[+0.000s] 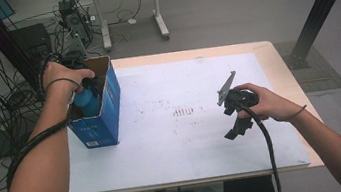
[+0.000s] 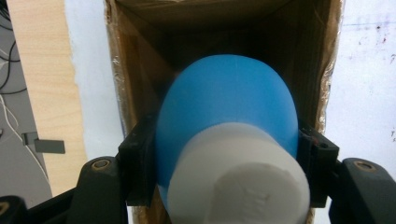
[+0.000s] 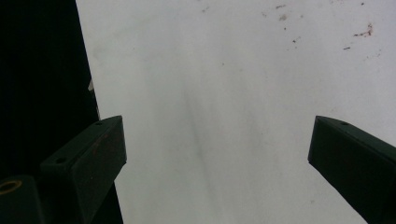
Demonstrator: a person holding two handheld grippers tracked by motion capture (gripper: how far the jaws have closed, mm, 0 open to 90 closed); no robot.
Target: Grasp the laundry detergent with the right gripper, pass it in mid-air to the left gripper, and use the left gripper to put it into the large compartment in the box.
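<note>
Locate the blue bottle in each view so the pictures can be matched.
High view: the blue bottle sits at the left, in the open top of the blue cardboard box.
Left gripper view: the bottle is centre frame, white cap nearest the camera, clamped between the left tool's jaws above the box's brown interior.
Right gripper view: not in it.
Shared landmark: the white table mat.
</note>
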